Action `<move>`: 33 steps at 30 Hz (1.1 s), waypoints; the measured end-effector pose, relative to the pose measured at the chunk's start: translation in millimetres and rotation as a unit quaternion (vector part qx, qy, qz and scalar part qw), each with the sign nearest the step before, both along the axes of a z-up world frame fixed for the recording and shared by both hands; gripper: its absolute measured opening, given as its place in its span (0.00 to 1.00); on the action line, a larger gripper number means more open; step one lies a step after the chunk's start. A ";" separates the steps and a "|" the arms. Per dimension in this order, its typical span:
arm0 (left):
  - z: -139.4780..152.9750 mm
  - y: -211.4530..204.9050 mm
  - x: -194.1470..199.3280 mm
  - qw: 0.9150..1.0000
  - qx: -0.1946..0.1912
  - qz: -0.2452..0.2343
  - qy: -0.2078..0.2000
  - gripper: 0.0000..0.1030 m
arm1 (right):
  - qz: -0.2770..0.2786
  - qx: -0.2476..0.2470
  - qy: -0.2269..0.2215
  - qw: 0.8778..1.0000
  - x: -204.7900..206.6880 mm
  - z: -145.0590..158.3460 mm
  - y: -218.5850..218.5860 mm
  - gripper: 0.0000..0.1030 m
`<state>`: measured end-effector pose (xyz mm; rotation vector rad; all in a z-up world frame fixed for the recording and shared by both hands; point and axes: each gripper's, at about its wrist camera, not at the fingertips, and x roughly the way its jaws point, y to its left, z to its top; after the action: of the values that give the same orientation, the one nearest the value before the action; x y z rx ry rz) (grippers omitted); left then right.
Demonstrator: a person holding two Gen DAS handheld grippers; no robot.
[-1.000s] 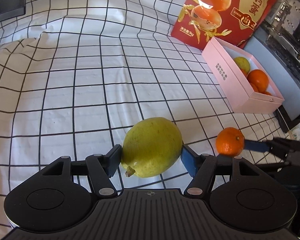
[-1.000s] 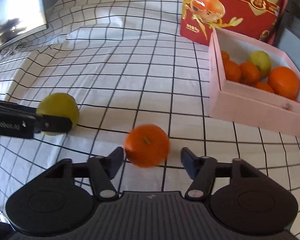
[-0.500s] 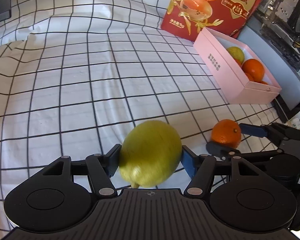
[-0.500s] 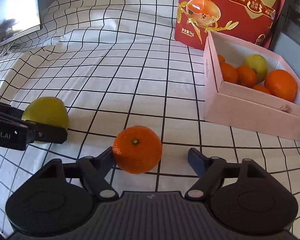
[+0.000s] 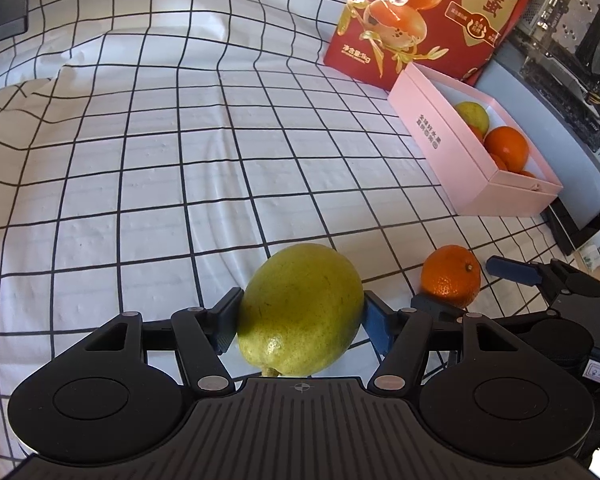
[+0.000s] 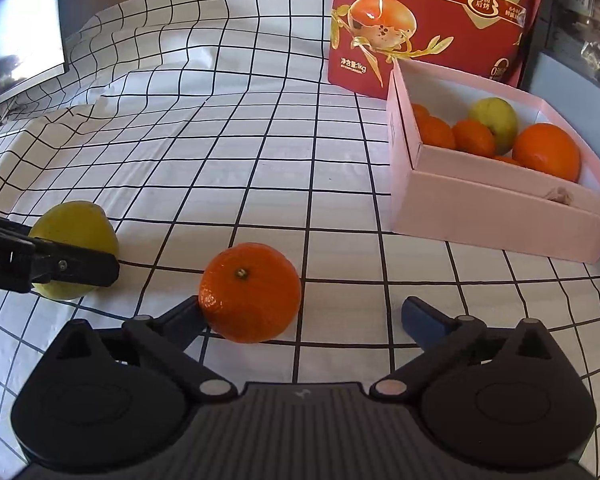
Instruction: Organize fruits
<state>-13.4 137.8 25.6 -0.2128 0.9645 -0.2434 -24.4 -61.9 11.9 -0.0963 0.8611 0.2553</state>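
Note:
My left gripper is shut on a yellow-green pear and holds it over the checked cloth; the pear also shows in the right wrist view. My right gripper is open around an orange mandarin that lies on the cloth and touches its left finger; the right finger stands apart. The mandarin also shows in the left wrist view. A pink box at the right holds several oranges and a pear.
A red snack bag stands behind the pink box. The white cloth with a black grid is wrinkled at the far left. A dark screen stands at the left, computer hardware at the right.
My right gripper has opened wider around the mandarin, which sits against its left finger. My left gripper has kept hold of the pear, which has turned in the grip.

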 end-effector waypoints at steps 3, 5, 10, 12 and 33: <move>4.0 2.2 -1.6 1.000 -0.016 0.010 0.003 0.64 | -0.001 0.000 -0.002 1.000 -1.3 -0.4 0.1 1.00; 11.3 0.8 -2.4 1.000 -0.026 0.008 -0.003 0.63 | 0.004 -0.002 0.002 1.000 0.3 0.2 -0.1 1.00; 29.7 -19.5 -3.2 0.999 -0.012 -0.033 -0.026 0.60 | 0.016 0.002 0.026 1.000 5.0 4.8 -3.5 0.97; 30.9 -28.4 -3.5 0.999 -0.003 -0.047 -0.027 0.57 | 0.012 0.013 0.028 0.999 2.5 7.3 -8.7 0.95; 40.8 18.4 -9.9 0.999 -0.003 0.016 -0.050 0.49 | 0.061 0.021 -0.005 0.998 -25.5 42.9 -7.3 0.90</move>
<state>-23.3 156.2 66.4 -0.2183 0.8612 -0.2255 -49.9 -69.2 54.8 -0.1119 0.8411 0.3872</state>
